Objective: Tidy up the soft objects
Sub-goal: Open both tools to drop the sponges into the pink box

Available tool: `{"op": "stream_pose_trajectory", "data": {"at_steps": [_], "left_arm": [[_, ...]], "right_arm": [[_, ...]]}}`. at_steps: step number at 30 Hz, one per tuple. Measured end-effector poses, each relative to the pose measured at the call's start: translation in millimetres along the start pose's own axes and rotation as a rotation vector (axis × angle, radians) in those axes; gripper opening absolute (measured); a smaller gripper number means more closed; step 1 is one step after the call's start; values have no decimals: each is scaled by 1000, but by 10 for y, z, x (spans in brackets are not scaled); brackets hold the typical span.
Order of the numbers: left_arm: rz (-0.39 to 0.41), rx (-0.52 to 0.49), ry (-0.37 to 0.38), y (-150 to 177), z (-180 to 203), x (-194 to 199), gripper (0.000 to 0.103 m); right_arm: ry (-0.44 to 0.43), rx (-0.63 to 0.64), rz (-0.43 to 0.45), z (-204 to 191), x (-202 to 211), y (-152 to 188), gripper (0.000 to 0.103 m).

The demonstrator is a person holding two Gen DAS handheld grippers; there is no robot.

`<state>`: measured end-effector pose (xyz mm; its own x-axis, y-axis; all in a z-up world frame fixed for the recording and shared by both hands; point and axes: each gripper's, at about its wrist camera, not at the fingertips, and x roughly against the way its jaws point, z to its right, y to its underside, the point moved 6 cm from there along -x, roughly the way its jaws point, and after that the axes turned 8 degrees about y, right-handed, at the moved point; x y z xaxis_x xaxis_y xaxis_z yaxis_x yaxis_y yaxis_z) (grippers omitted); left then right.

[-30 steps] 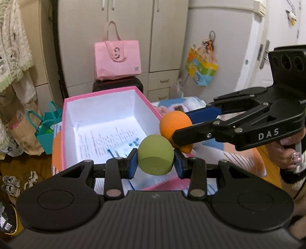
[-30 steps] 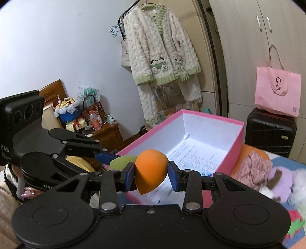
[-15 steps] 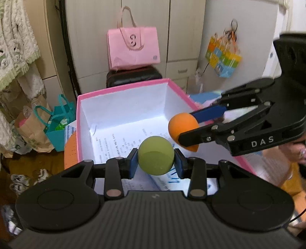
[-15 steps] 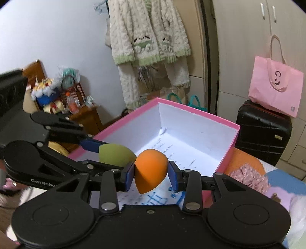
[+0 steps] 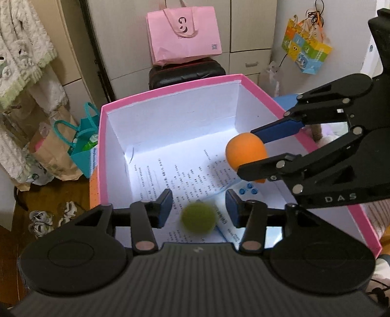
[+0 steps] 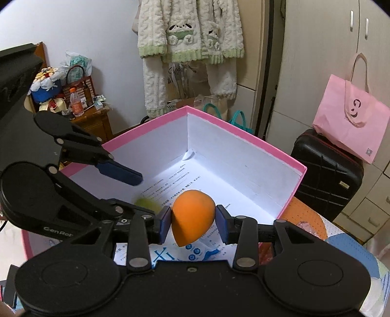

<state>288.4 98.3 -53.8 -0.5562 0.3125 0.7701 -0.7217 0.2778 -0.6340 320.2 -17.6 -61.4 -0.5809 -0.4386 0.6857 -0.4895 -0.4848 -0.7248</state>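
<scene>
Green sponge has left the opening left claw (blurred); right claw opening around orange sponge.

Cream wardrobe doors at twelve o'clock, a black suitcase below; wooden floor at nine o'clock.

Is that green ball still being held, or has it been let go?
Let go. The green ball is blurred, clear of both pads of the opening left tool, over the pink box.

The green ball, low centre of the left view, is motion-blurred; in the right view the left tool hides most of it. Paper print is unreadable.
</scene>
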Motion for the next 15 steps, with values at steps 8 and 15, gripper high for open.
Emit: {"op": "stream_pose_trajectory", "data": {"at_steps": [8, 15], "left_arm": [[68, 55, 35, 6, -3, 310, 70], [105, 54, 56, 103, 130, 690, 73]], "right_arm": [[22, -10, 27, 2, 139, 52, 62], [50, 31, 61, -135, 455, 114, 66]]}}
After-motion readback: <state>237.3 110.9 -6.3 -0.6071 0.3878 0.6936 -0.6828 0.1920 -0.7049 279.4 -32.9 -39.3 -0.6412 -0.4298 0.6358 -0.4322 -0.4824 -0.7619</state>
